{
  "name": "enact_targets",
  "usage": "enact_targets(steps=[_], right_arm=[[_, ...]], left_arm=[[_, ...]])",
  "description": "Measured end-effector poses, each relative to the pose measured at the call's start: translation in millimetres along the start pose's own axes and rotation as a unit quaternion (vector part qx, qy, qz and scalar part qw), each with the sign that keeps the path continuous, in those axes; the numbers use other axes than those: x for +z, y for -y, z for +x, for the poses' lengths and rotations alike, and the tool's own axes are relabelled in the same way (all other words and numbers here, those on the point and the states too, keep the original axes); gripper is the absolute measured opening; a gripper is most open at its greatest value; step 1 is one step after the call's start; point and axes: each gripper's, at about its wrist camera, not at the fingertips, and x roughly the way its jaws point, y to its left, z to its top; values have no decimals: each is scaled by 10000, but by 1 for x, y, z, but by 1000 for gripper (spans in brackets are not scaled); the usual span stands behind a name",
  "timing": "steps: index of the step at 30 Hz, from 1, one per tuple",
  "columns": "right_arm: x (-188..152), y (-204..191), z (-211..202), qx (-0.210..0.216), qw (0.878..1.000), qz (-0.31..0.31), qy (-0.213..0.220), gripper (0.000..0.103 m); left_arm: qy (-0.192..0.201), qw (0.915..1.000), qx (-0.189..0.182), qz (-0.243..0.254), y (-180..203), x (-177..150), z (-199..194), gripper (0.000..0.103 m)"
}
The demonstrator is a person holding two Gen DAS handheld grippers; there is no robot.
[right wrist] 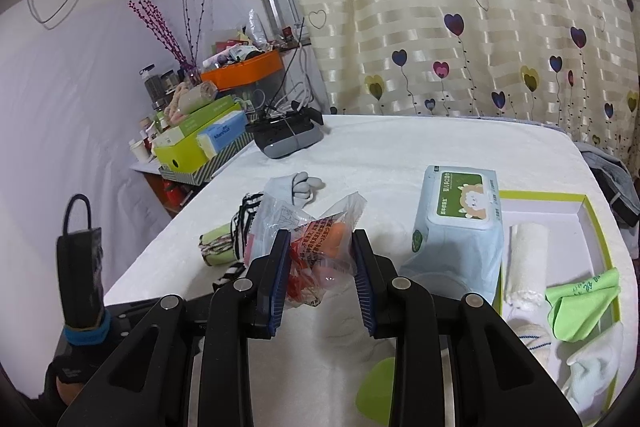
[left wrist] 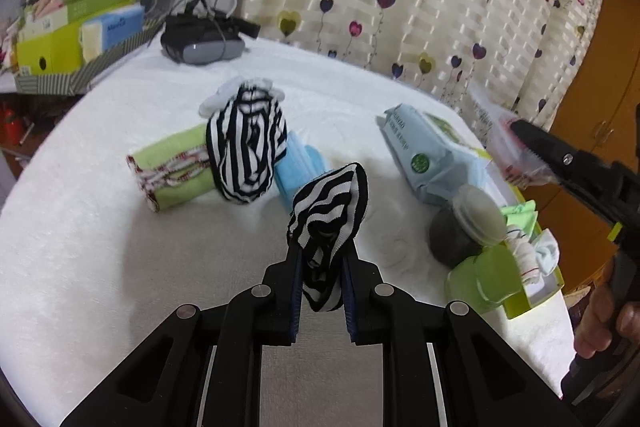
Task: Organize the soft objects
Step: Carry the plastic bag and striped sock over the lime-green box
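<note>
White plush cloth covered the table (left wrist: 100,227), heart-print curtain (right wrist: 460,27) behind; both hands were loaded at once, apparently to carry two items per trip.

Left gripper (left wrist: 320,267): jaws clamped on a striped sock (left wrist: 328,215), bunched and lifted clear of the cloth; pinched mid-bundle, probably so it would not unroll; its mate, a second striped bundle (left wrist: 246,151), lay toward the table's far side against a green rolled towel (left wrist: 172,167) and a blue cloth (left wrist: 300,167).

Right gripper (right wrist: 318,267): pads closed against a crinkled plastic packet (right wrist: 316,239) with red print, held above the table; the grip looked loose.

Green-rimmed box (right wrist: 600,227) sat at the table's right edge, already holding a white roll (right wrist: 528,259), a green cloth (right wrist: 580,303) and socks; judged the destination. Wipes pack (right wrist: 460,227) stood just beside its left wall.
</note>
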Motion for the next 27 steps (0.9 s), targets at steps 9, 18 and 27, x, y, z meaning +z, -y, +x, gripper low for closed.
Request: enact_targets(steps=[9, 18, 27], right_arm=[[-8, 1, -19, 14, 9999, -59, 97, 31], [-17, 7, -46, -136, 9996, -56, 230, 31], [-27, 26, -71, -329, 9988, 96, 364, 31]], left_arm=[[292, 9994, -20, 207, 23, 7, -23, 16], [480, 9974, -206, 494, 59, 9, -39, 16], [496, 9953, -371, 739, 94, 5, -43, 16]])
